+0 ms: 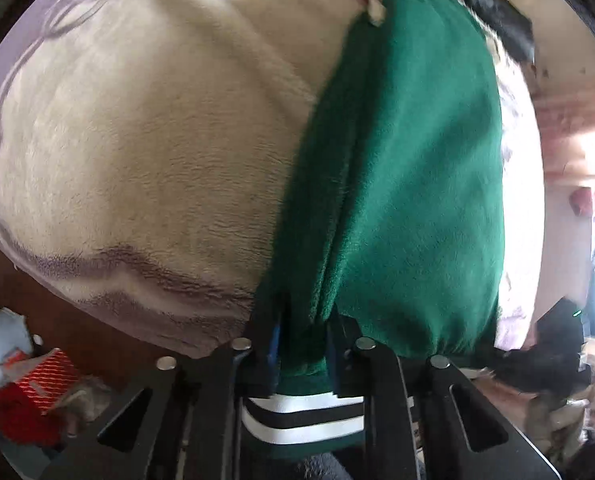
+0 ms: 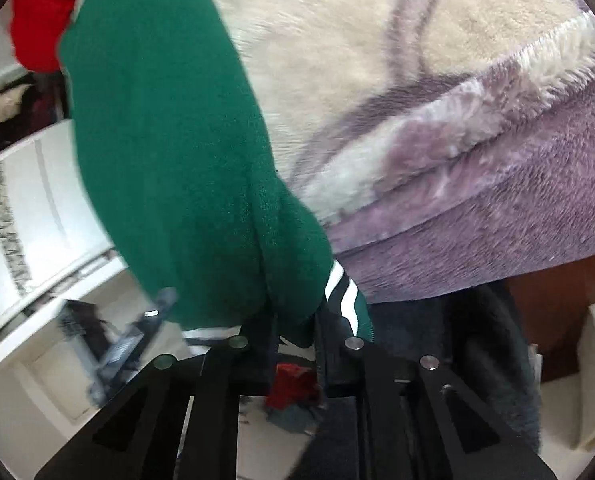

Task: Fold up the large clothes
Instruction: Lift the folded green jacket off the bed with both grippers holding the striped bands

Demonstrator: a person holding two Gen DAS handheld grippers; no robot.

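Left gripper (image 1: 303, 344) tilted steeply down, fingers clamped on green garment (image 1: 409, 168), right gripper (image 2: 295, 332) angled down, fingers clamped on same garment (image 2: 165, 152), stretched above cream-purple blanket (image 1: 137, 140) on bed

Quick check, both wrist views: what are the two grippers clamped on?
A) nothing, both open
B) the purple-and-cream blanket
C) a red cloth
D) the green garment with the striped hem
D: the left gripper and right gripper each have green garment fabric bunched between their fingers, with its striped hem at the fingers; the blanket lies behind.
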